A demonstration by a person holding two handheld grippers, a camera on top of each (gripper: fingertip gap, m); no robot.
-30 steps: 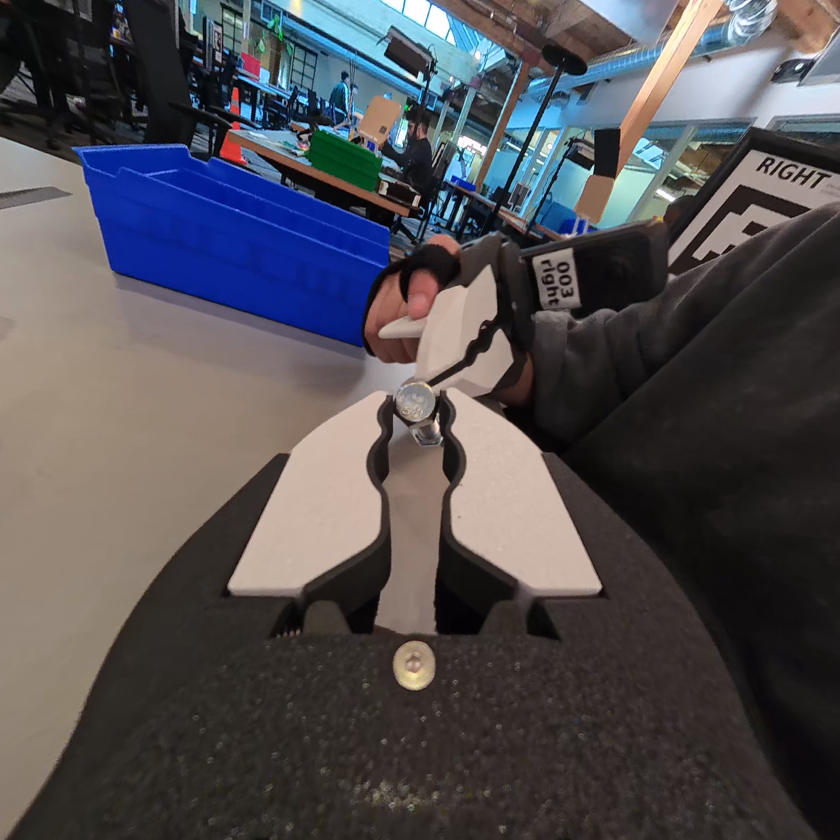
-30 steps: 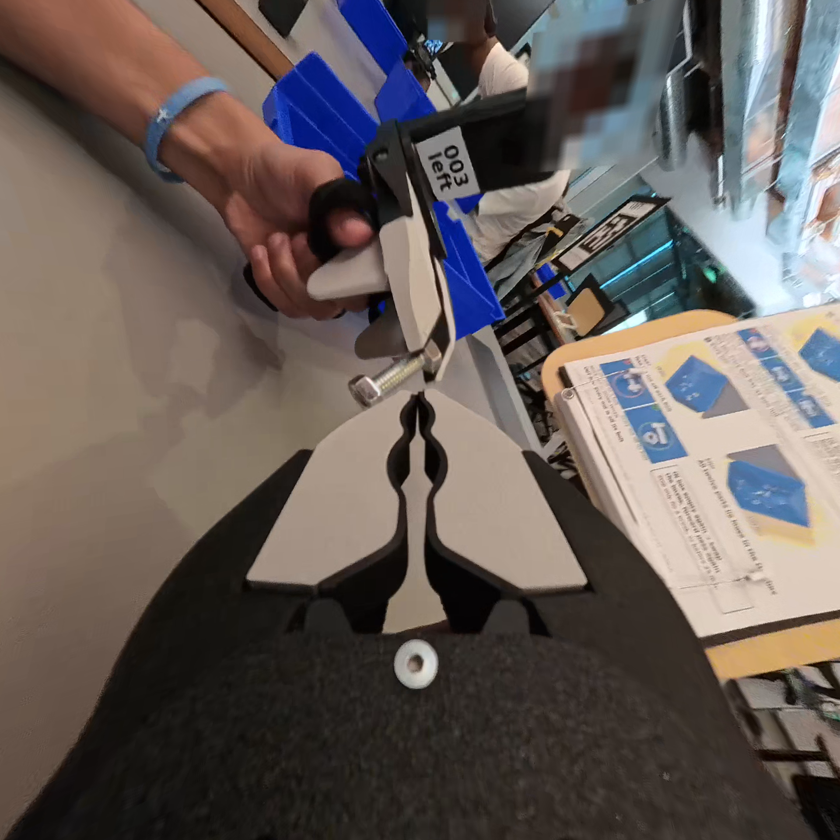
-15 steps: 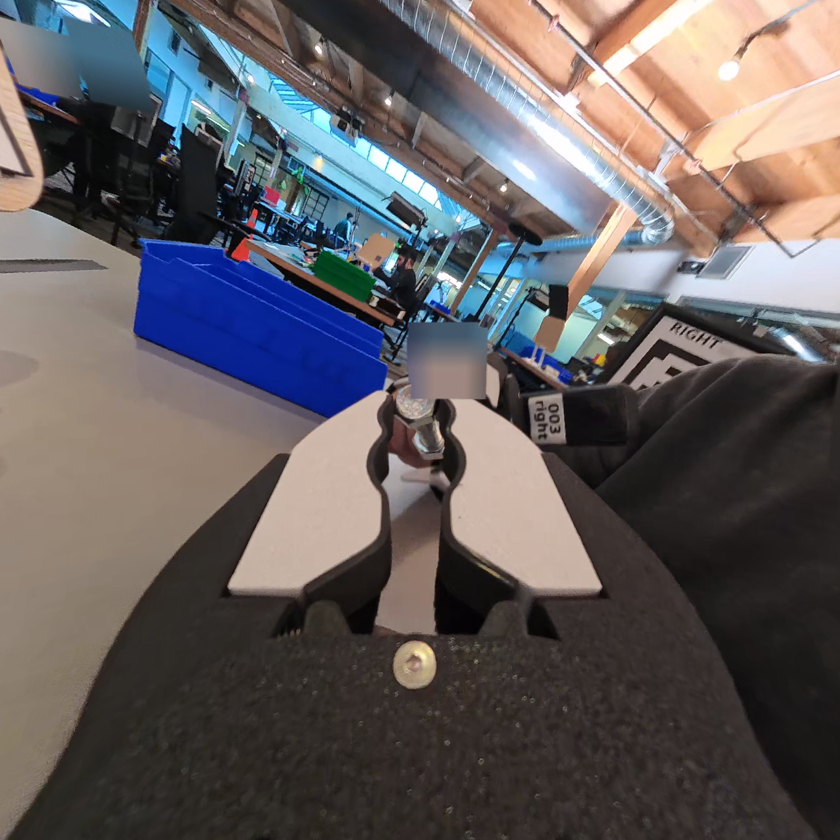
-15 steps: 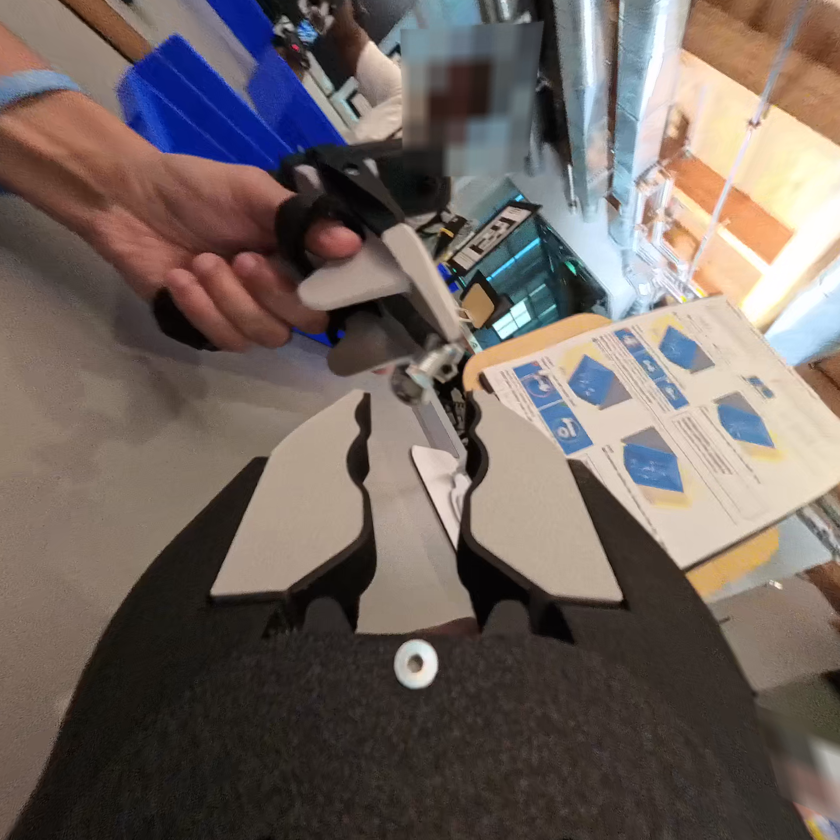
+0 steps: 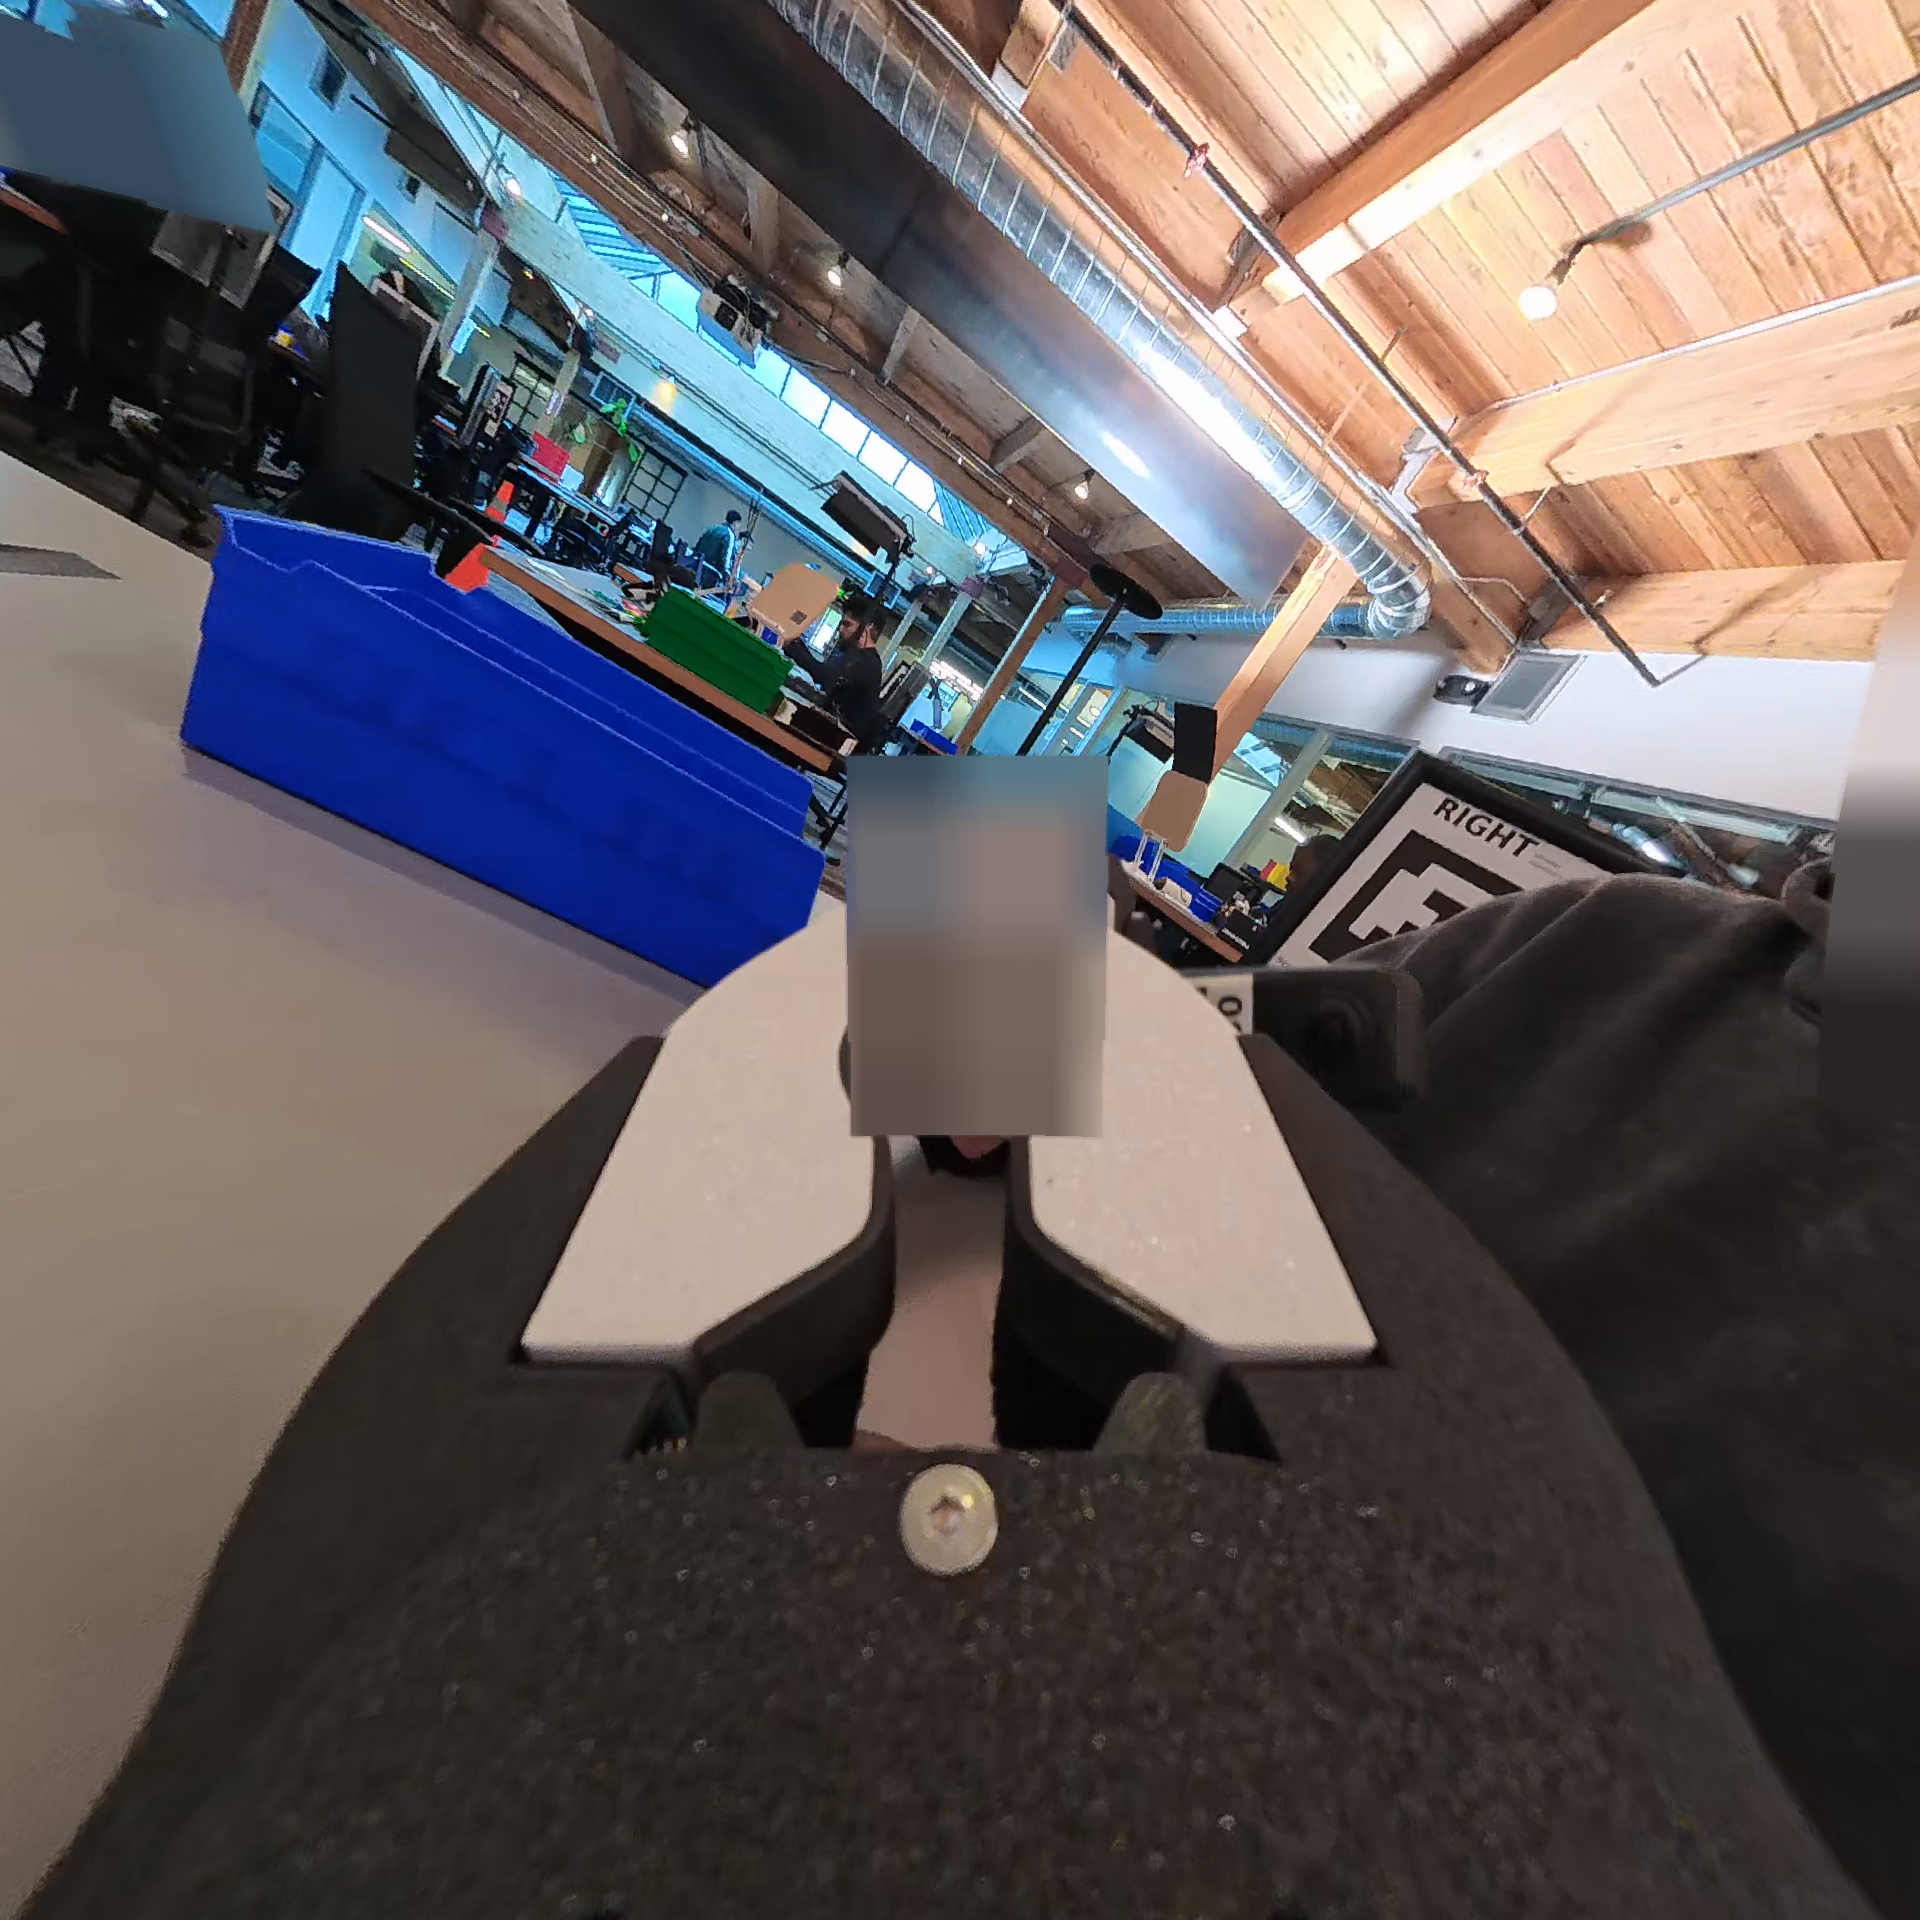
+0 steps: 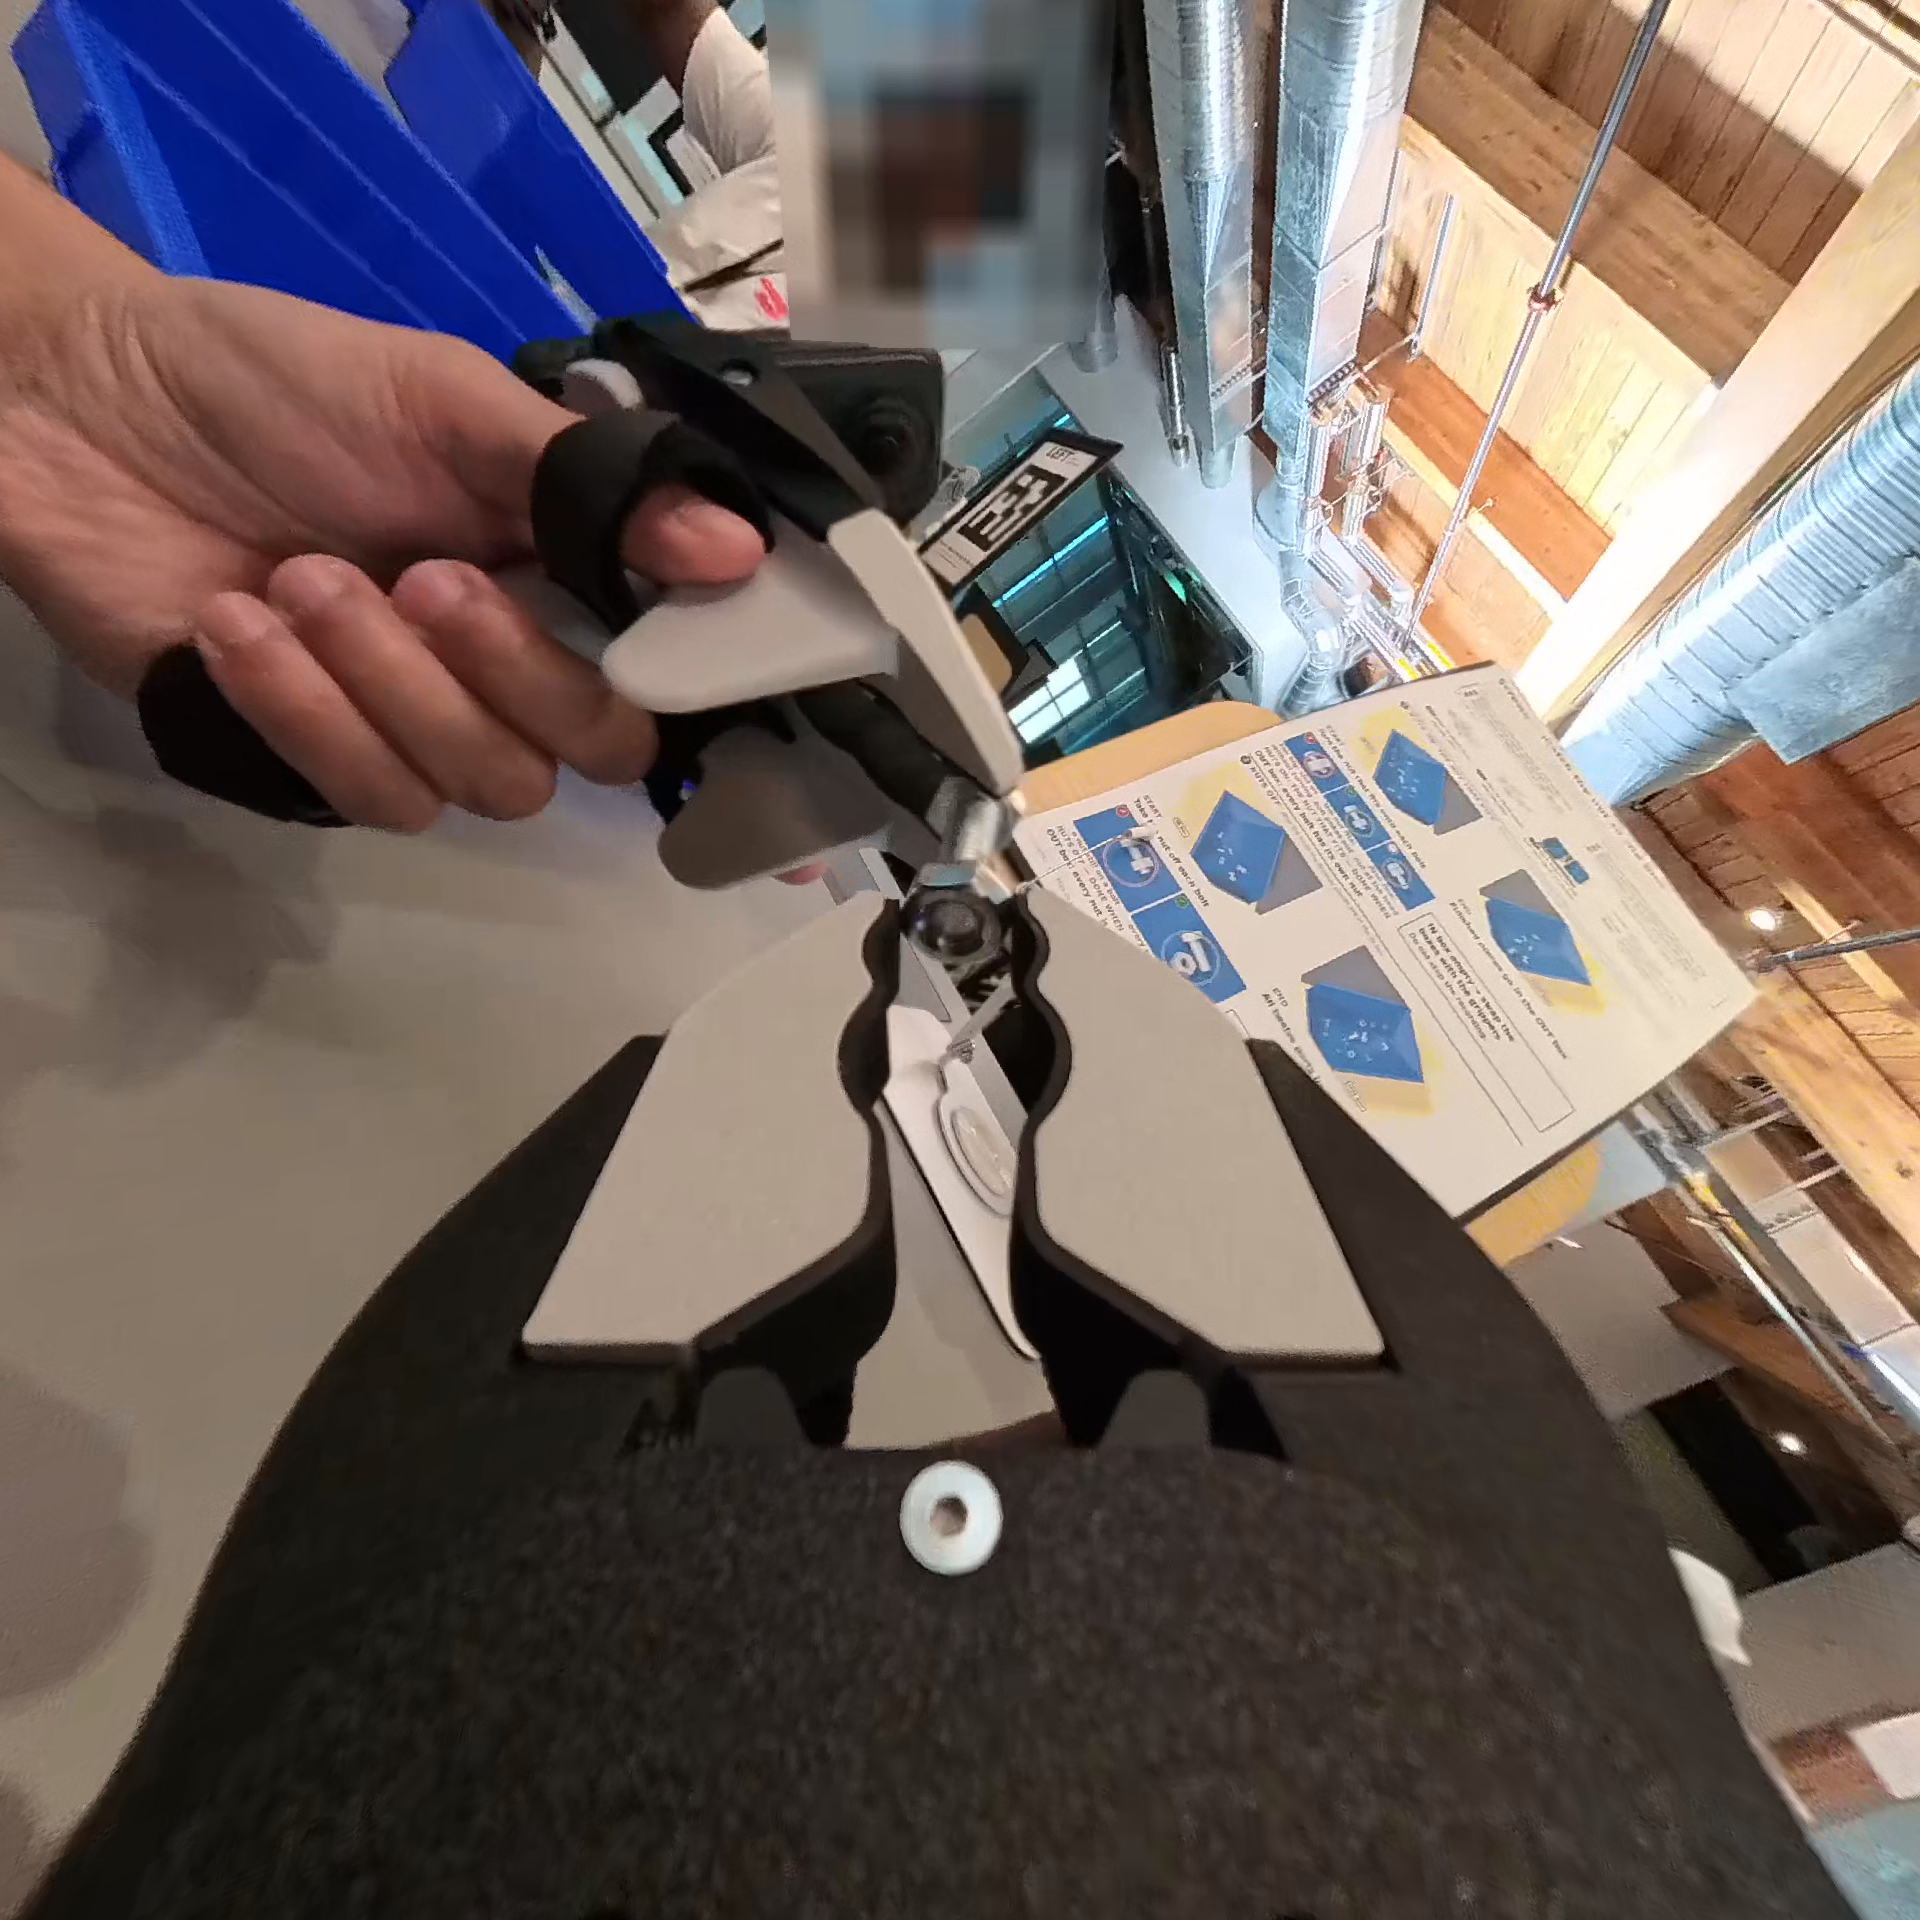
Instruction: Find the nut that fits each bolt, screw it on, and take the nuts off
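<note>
Holding the bolt point(image 6: 971, 821) tight in the left gripper point(image 6: 987, 805) up off the grey table point(image 6: 260, 1091), right gripper point(image 6: 951, 925) pinched on its nut point(image 6: 948, 920), mid-screwing; next, probably turning the nut straight.

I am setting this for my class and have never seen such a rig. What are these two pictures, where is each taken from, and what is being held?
There is no robot here. A person holds a two-finger gripper in each hand, and each gripper has a camera looking along its fingers.

The right wrist view shows the right gripper closed on what looks like a nut. A hand holds the left gripper, which pinches a bolt just above the nut. An instruction sheet shows at the right.

The left wrist view looks along the left gripper's grey fingers, whose tips are hidden by a blur patch. Beyond them is a grey table with a blue bin.
</note>
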